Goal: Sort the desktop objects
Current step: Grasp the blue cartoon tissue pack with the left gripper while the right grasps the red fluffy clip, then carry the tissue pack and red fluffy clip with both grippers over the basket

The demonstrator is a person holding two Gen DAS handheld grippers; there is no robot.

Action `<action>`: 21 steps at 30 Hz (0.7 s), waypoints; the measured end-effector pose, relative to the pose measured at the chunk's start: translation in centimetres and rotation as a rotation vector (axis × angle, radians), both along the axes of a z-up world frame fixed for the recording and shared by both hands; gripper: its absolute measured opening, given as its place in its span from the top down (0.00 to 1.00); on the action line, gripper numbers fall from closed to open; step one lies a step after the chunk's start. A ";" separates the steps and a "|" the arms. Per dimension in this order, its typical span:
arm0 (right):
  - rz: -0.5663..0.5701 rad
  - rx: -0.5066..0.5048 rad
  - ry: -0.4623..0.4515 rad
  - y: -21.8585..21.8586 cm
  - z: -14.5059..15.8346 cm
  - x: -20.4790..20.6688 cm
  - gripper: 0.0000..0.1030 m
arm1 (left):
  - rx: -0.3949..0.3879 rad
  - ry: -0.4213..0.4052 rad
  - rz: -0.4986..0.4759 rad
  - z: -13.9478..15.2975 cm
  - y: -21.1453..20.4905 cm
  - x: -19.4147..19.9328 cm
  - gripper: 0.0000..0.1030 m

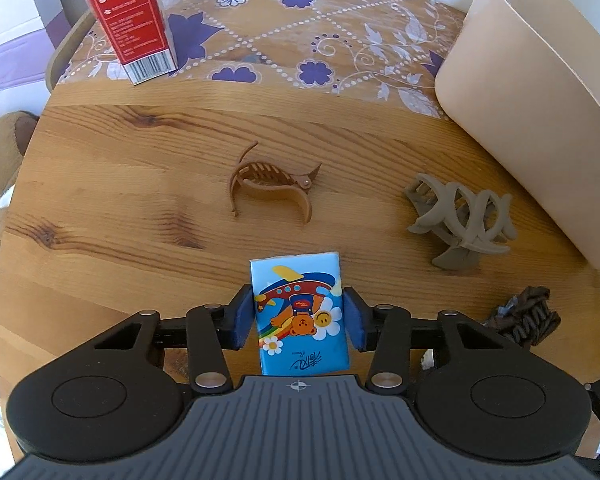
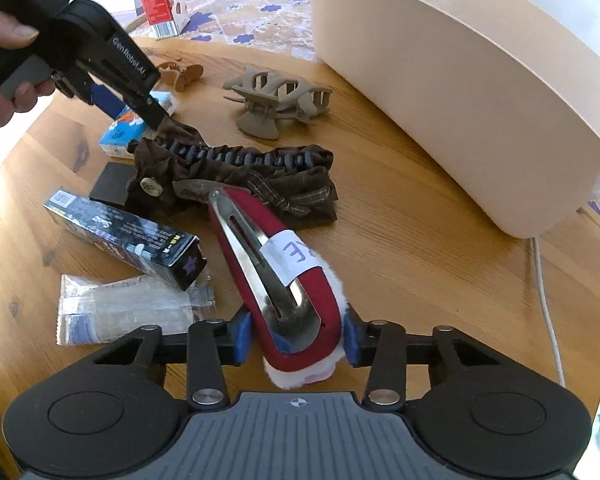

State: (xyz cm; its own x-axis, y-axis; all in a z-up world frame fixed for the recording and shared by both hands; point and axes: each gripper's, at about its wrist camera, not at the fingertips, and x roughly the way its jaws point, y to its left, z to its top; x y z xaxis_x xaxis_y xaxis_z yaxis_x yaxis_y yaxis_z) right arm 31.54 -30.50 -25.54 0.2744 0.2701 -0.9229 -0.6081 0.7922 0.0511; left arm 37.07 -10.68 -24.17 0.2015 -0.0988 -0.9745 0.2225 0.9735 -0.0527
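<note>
Red hair clip (image 2: 284, 280) clamped in right gripper (image 2: 296, 334), blue tissue pack (image 1: 300, 312) pinched by left gripper (image 1: 300, 322), beige bin (image 2: 460, 92) along tabletop's far right edge.

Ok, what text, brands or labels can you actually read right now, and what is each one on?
"GenRobot.AI": on the left gripper body.
"GAS", partly cut off: on that gripper's upper housing.
Handwritten blue marks, unclear: on the white sticker of the red hair clip.
Blue tissue pack: stylised script, unreadable.
Red carton and dark box: print too small.

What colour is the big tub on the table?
Cream-beige tub, plain; clearest in the right wrist view.
</note>
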 end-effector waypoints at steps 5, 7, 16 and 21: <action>0.000 0.021 -0.024 -0.4 0.8 -0.4 0.62 | -0.005 -0.013 -0.001 0.4 0.5 -0.3 0.54; -0.006 0.033 -0.028 -0.6 1.2 -0.4 0.62 | -0.012 -0.019 0.002 0.8 0.7 -0.3 0.54; -0.043 0.073 -0.067 -1.9 4.0 -0.3 0.62 | -0.038 -0.072 -0.005 3.6 0.9 -0.1 0.54; -0.098 0.097 -0.105 -3.2 5.8 0.0 0.62 | -0.044 -0.107 -0.014 5.3 1.3 0.1 0.54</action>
